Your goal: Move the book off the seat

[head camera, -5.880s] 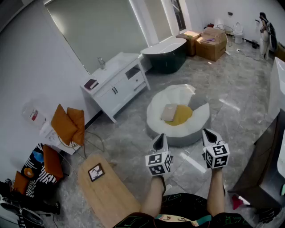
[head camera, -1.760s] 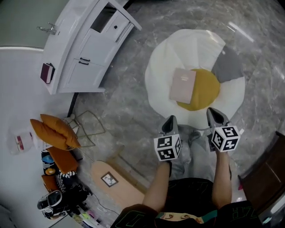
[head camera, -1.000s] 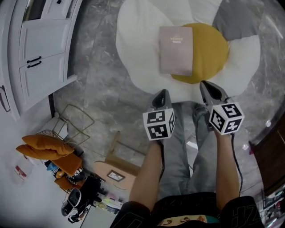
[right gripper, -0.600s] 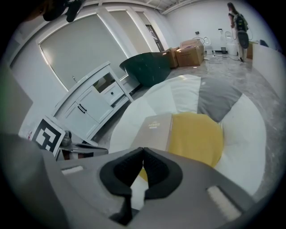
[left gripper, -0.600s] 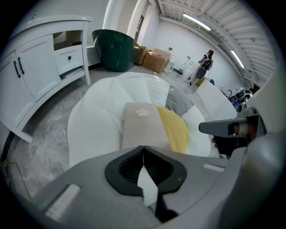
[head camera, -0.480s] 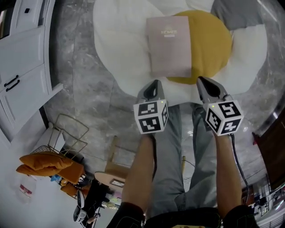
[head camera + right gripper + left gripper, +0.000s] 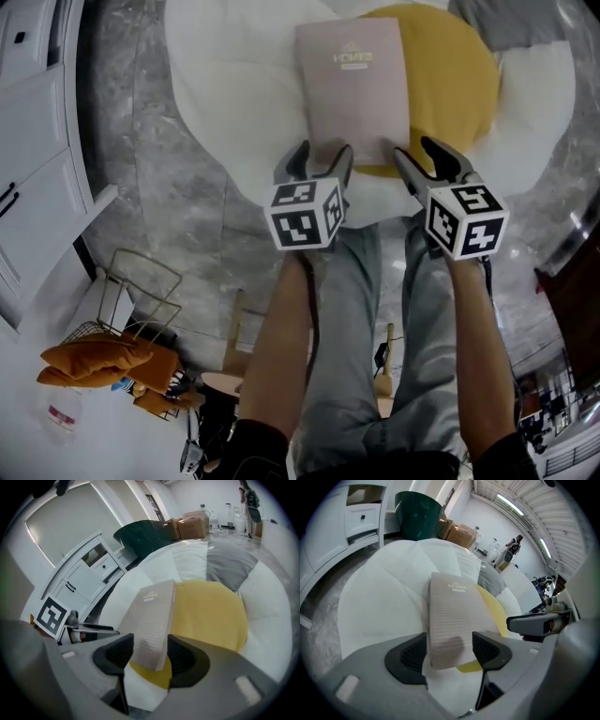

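Approach step: left claw (image 7: 319, 157), right claw (image 7: 427, 157) just opened wide. Near edge of book (image 7: 352, 84) between each pair, unpinched, top centre on seat (image 7: 225, 94). Next: close both, lift clear.

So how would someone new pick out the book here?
Find the big white petal-shaped floor seat on the grey marble floor, with a round yellow cushion at its centre. The book lies flat, partly on that cushion's left side, partly on the white. It is the only hard-edged rectangle there, pale pinkish-beige with small print near its far end.
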Available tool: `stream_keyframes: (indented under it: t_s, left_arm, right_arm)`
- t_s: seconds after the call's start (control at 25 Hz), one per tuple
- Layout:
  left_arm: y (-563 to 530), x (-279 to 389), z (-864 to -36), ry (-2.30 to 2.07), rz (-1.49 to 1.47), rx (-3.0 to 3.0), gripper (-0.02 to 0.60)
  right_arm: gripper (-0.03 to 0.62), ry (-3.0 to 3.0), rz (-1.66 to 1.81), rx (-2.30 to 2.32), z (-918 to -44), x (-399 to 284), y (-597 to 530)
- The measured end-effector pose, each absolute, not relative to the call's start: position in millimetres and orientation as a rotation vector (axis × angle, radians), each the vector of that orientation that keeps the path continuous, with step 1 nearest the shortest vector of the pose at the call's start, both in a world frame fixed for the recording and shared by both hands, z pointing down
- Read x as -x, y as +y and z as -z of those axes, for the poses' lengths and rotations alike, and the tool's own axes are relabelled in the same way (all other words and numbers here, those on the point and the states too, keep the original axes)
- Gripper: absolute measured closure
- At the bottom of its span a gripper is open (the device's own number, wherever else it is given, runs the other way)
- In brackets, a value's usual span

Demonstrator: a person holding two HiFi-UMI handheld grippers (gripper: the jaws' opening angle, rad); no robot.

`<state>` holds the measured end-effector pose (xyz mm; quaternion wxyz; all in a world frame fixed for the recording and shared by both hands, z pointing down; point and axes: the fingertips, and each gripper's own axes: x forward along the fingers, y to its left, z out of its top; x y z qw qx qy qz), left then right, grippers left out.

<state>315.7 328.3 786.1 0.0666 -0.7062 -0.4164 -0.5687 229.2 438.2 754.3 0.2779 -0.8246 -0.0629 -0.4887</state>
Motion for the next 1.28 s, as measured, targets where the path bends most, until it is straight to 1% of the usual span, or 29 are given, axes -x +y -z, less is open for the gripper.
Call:
stream_keyframes:
  t_s: [0.04,0.28,0.48,0.56,0.72,0.8,0.88,1.28]
  left_arm:
    - [328.2,-314.1,-792.3,-1.266,1.727,2.108,0.262]
    - [329.2,-303.9,-813.8,-1.345,1.802,2.058,0.262]
    - [335.6,-305.0,-818.9,-1.433,1.804,2.002,0.262]
    - [338.1,-302.8,-821.2,-1.452,1.820,1.978,0.290]
    - [340.2,-299.7,-825.9,-1.429,1.836,1.940,0.290]
    - [339.5,-299.6,-824.2,-1.410,1.853,1.921,0.293]
    - [338.1,-299.0,-818.3,-1.403,1.859,1.924,0.299]
    - [325.8,-267.5,-752.5,-1.342,1.729,2.058,0.305]
  right_arm:
    - [0.361,-0.173,1.319,2.209,-760.7,-230.0,439.5]
    - [0.359,-0.180,1.346,2.179,-791.2,-240.0,435.8]
    - [0.344,-0.144,1.469,2.226,-810.1,-243.7,433.1]
    - [0.344,-0.135,1.454,2.213,-813.4,-242.9,433.5]
    - [0.344,-0.156,1.420,2.179,-819.2,-240.8,434.5]
    - [0.347,-0.163,1.418,2.179,-817.2,-241.2,433.5]
    - [0.364,-0.146,1.424,2.176,-812.1,-240.6,432.8]
    - [0.364,-0.012,1.411,2.241,-753.1,-214.0,425.0]
